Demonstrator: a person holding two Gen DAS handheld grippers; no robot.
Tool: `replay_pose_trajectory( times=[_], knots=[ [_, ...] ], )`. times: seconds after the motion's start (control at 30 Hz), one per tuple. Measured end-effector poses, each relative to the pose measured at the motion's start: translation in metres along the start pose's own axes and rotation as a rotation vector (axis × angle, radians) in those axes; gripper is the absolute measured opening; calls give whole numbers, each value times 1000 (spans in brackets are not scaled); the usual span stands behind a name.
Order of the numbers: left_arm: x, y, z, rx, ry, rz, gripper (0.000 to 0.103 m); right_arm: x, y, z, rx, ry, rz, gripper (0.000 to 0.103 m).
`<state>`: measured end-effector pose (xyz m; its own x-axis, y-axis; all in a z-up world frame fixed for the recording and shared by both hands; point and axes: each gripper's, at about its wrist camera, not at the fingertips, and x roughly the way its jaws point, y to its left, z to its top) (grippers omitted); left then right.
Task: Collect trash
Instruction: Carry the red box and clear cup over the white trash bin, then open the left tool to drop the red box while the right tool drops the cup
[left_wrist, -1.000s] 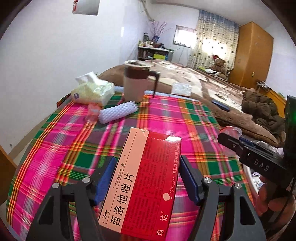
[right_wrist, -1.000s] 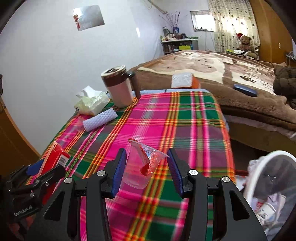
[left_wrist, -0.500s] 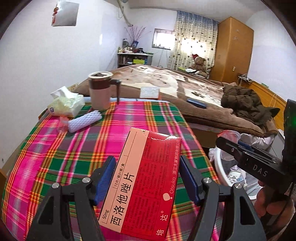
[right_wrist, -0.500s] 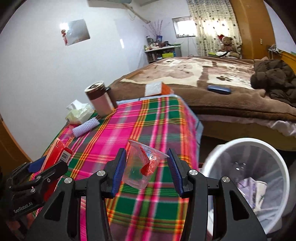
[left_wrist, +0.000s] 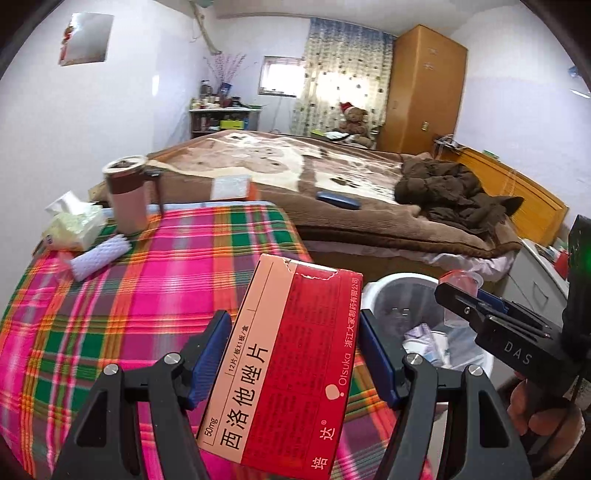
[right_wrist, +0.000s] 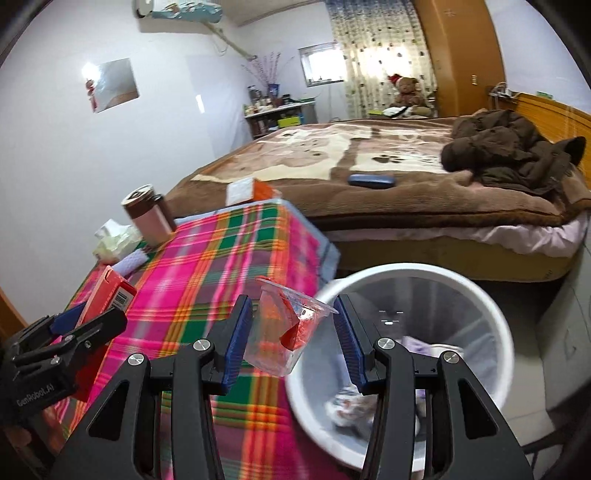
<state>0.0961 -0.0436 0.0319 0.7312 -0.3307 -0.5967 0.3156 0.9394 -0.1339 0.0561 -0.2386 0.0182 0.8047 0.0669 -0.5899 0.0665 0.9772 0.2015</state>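
Tissues in a soft yellow pack (left_wrist: 75, 229) are seen at the far left of a table draped in a pink, green and orange plaid cloth (left_wrist: 110, 314). Just beside the pack, a white foam net sleeve (left_wrist: 98, 254) lies on the cloth, and a brown-and-tan lidded mug (left_wrist: 127, 194) stands upright behind it.

Nearer the middle, the left gripper (left_wrist: 291, 354) is clamped on a medicine box (left_wrist: 284, 365). The box is red and pale pink, printed with Chinese characters and the word "Otsuka", and its upper flap edge is torn ragged. It is held tilted above the near edge of the table.

Further right, the right gripper (right_wrist: 293, 334) is closed on a clear plastic cup (right_wrist: 288, 332). The cup is crumpled, lies on its side between the blue pads, and a scrap of red wrapper is seen inside it. It is held at the table's edge, just beside the rim of a white waste bin (right_wrist: 491, 306) on the floor; crumpled paper and wrappers are seen in the bin's bottom.

Behind, a bed with a brown blanket (right_wrist: 369, 177) is seen, with a dark blue case (right_wrist: 371, 180) and a heaped brown coat (right_wrist: 513, 147) on it.
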Motion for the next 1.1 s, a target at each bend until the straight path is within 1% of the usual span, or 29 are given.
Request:
replay_pose_trajectory(
  times=[0.2, 0.3, 0.5, 0.9, 1.1],
  knots=[
    [20, -37, 3, 37, 26, -72, 71, -6, -31, -1, 35, -3, -66, 47],
    [31, -55, 2, 51, 44, -107, 71, -4, -47, -3, 55, 17, -94, 47],
    [52, -82, -1, 88, 79, -143, 71, -1, -71, -6, 84, 35, -140, 47],
    [79, -110, -6, 120, 135, -179, 71, 13, -99, -14, 104, 107, -206, 48],
    [83, -110, -7, 111, 142, -186, 72, 13, -102, -15, 101, 123, -203, 48]
  ],
)
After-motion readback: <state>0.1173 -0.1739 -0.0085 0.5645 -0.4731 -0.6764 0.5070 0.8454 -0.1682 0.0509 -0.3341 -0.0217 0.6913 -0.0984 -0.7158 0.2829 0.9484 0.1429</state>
